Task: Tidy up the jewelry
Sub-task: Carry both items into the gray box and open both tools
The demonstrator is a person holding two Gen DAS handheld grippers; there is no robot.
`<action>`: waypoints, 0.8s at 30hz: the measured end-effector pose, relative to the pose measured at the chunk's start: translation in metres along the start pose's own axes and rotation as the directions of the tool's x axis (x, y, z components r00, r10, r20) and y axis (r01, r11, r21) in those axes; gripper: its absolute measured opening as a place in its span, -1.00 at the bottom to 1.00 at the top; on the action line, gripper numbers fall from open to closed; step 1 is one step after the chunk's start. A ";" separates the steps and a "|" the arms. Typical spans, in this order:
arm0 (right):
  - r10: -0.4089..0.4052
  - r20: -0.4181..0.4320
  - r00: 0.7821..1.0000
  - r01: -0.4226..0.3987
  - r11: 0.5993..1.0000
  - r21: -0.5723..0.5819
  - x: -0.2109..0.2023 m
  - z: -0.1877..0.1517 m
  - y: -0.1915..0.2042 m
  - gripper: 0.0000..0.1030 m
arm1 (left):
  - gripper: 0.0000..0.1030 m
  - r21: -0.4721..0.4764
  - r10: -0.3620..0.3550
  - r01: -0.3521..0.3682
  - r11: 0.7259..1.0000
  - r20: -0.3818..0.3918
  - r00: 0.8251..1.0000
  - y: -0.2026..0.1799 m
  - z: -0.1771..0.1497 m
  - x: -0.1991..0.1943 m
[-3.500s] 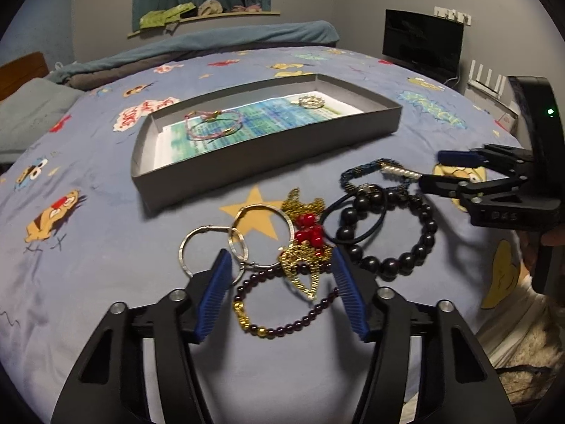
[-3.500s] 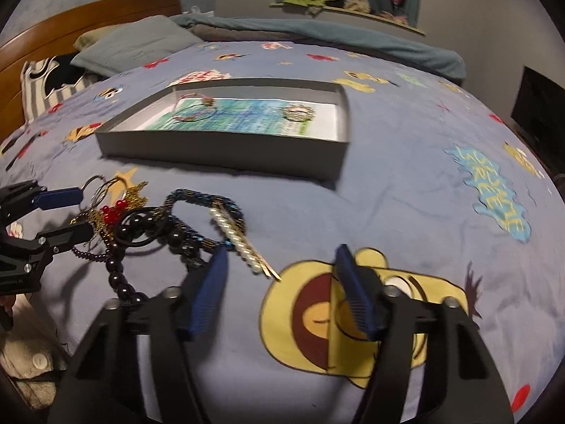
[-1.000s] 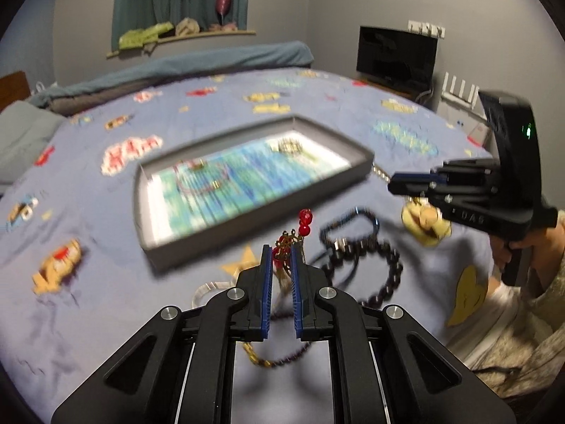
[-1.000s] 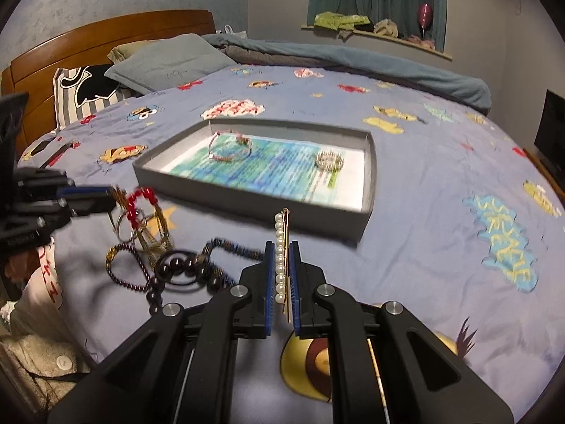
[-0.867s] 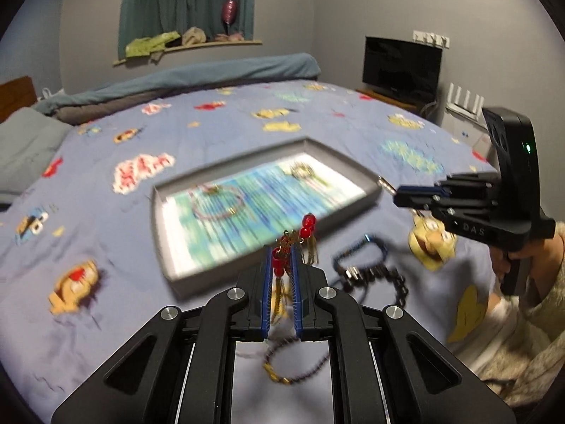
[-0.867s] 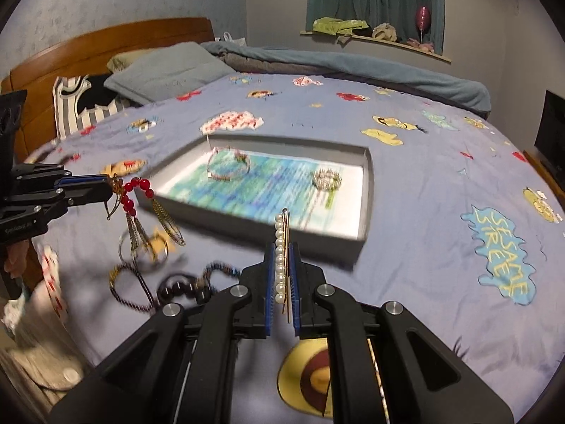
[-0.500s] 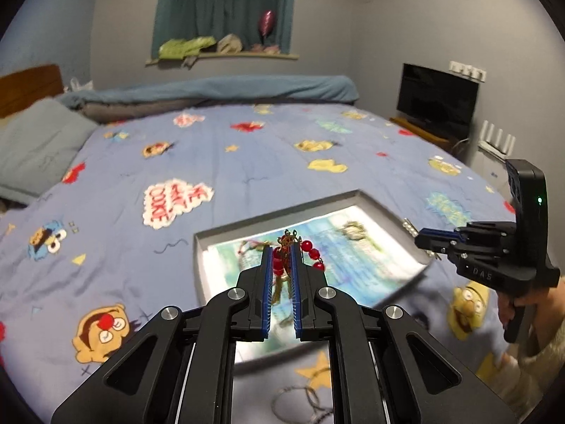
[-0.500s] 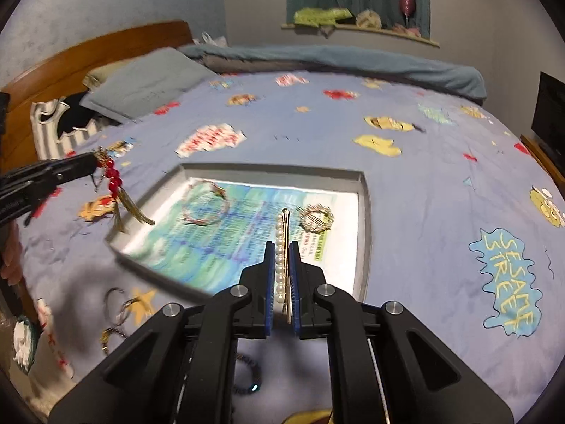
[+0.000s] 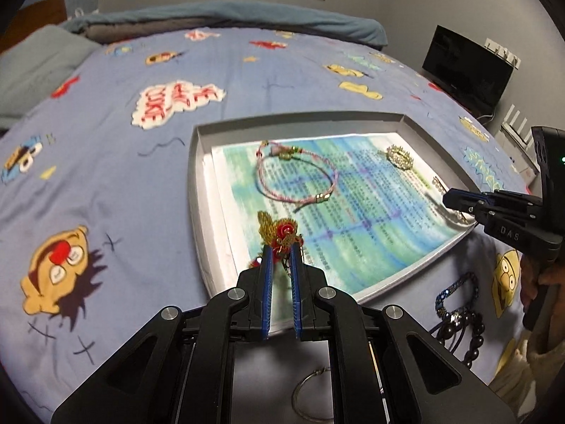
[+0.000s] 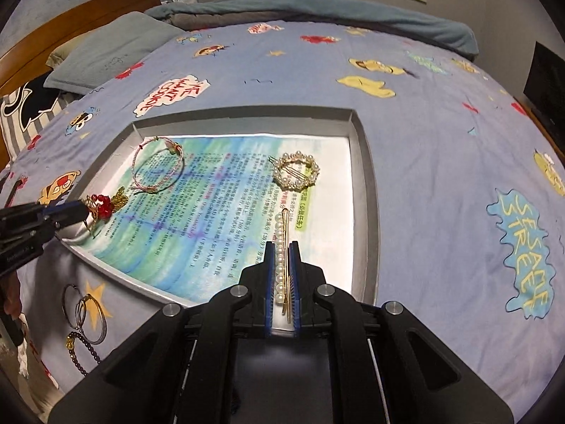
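A grey tray (image 9: 196,190) (image 10: 365,176) lined with a printed blue-green sheet lies on the bed. In it are a pink cord bracelet (image 9: 296,176) (image 10: 158,168) and a round pearl brooch (image 9: 399,155) (image 10: 296,170). My left gripper (image 9: 281,252) (image 10: 83,213) is shut on a gold ornament with red beads (image 9: 279,233) (image 10: 104,206), held low over the tray's near left part. My right gripper (image 10: 282,247) (image 9: 445,199) is shut on a pearl hair clip (image 10: 282,247), held over the tray's near right part.
Outside the tray's near edge lie metal rings (image 10: 84,312) (image 9: 310,392), a dark bead bracelet with gold ends (image 10: 79,351), large black beads (image 9: 466,332) and a blue beaded chain (image 9: 455,293). Pillows (image 10: 106,53) and a wooden headboard (image 10: 70,24) are far left.
Both grippers have closed on their pieces, lifted them off the bed and carried them forward and down over the tray. The tray now looks larger and nearer.
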State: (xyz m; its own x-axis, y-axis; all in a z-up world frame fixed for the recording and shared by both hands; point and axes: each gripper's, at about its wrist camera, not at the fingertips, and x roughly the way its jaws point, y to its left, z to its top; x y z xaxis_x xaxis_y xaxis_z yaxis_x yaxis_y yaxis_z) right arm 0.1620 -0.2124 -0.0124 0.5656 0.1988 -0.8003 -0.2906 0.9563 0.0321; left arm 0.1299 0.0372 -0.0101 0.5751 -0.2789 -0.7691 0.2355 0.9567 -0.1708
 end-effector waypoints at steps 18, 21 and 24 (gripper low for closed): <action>0.036 0.078 0.996 -0.038 0.999 0.031 -0.034 -0.010 -0.001 -0.15 | -0.03 0.018 0.017 -0.018 1.000 0.051 0.999 -0.008 -0.006 -0.020; 0.044 0.108 0.993 -0.050 0.998 0.046 -0.048 -0.014 -0.005 0.00 | 0.08 0.031 0.032 -0.034 0.999 0.069 0.997 -0.011 -0.007 -0.029; 0.044 0.132 0.990 -0.052 0.997 0.058 -0.059 -0.019 -0.009 0.33 | 0.34 0.024 0.034 -0.036 0.999 0.096 0.995 -0.013 -0.012 -0.043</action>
State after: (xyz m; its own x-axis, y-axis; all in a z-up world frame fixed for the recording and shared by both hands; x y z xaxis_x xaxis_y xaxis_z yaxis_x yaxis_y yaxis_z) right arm 0.1169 -0.2362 0.0231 0.6491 0.2667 -0.7124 -0.2739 0.9557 0.1082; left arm 0.0930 0.0382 0.0178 0.6556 -0.2530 -0.7114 0.2336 0.9639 -0.1276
